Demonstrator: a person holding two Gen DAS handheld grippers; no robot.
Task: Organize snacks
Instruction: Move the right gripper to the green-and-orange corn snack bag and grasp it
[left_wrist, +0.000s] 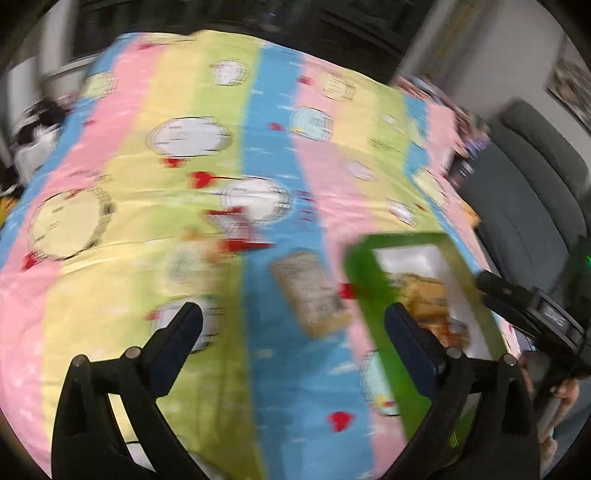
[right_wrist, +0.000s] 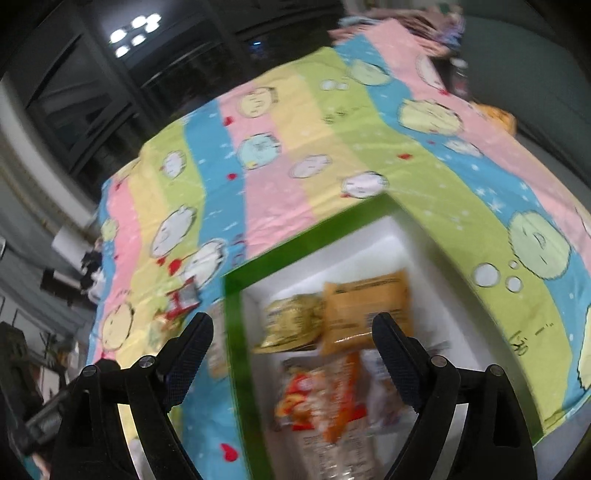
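Dark windows back the room, and a striped cartoon-print sheet (left_wrist: 258, 166) in pink, yellow, green and blue covers the wide surface; I cannot tell what lies beneath it. On the sheet sits a green-rimmed box (right_wrist: 236, 332) with a white inside, at about four o'clock in the left wrist view and at six o'clock in the right one. Inside it lie several snacks: an orange packet (right_wrist: 365, 310) just beside a gold packet (right_wrist: 291, 321), with a red and orange packet (right_wrist: 317, 395) nearer the camera. Outside the box, just beside its left wall, a tan snack packet (left_wrist: 312, 291) lies flat on a blue stripe. The left gripper (left_wrist: 293, 323) hovers with its fingers released, gripping nothing. The right gripper (right_wrist: 291, 332) hangs over the box, its fingers likewise spread and empty.
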